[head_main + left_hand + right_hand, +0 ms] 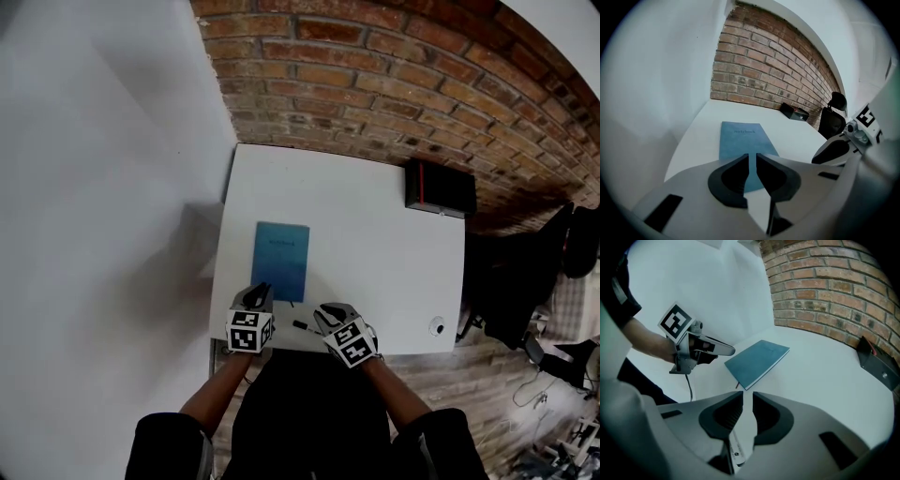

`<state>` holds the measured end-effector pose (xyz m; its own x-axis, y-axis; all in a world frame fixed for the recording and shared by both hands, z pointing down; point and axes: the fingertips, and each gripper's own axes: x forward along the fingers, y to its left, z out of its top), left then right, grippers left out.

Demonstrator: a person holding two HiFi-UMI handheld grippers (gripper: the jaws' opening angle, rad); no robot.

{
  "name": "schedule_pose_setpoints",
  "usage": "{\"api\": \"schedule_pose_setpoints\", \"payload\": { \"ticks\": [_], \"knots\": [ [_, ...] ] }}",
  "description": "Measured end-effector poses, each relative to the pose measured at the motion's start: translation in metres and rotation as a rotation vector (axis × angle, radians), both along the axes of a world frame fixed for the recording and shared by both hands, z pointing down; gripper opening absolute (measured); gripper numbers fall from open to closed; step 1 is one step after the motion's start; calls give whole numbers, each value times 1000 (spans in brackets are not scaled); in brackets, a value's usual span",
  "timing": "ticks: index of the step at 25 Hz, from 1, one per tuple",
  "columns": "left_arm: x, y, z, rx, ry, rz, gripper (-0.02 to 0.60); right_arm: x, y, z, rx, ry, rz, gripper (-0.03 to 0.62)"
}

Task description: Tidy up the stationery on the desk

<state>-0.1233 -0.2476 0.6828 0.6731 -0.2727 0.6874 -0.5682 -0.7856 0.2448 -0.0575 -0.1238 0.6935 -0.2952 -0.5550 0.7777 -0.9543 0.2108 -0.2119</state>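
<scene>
Closest thing, at the bottom edge of the desk (375,244), is a pen (304,326) lying flat in the lower middle of the head view, between the two grippers. The right gripper (328,309) sits right over it with its jaws pressed nearly together, just a sliver of gap, and nothing pinched as far as I can see. The left gripper (260,291) is the same, nearly closed and empty, nosing at the near end of the notebook (281,261).

The pen's my guess for first pick. It should be light, stiff and a bit rolly, so I'd open up and grab across the middle of the barrel. The blue notebook in the frame's center looks thin and floppy-ish, so I'd take it by an edge.

Further back, in the upper right, there's a black box (440,187) against the brick wall (375,75).
</scene>
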Motion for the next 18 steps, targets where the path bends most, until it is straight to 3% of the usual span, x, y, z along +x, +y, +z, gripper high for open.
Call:
{"api": "schedule_pose_setpoints", "payload": {
  "ticks": [5, 18],
  "knots": [
    [-2, 20, -1, -15, 9, -29, 60, -11, 13, -1, 17, 19, -43, 77],
    [-27, 91, -26, 41, 15, -22, 60, -32, 61, -13, 70, 71, -80, 77]
  ]
}}
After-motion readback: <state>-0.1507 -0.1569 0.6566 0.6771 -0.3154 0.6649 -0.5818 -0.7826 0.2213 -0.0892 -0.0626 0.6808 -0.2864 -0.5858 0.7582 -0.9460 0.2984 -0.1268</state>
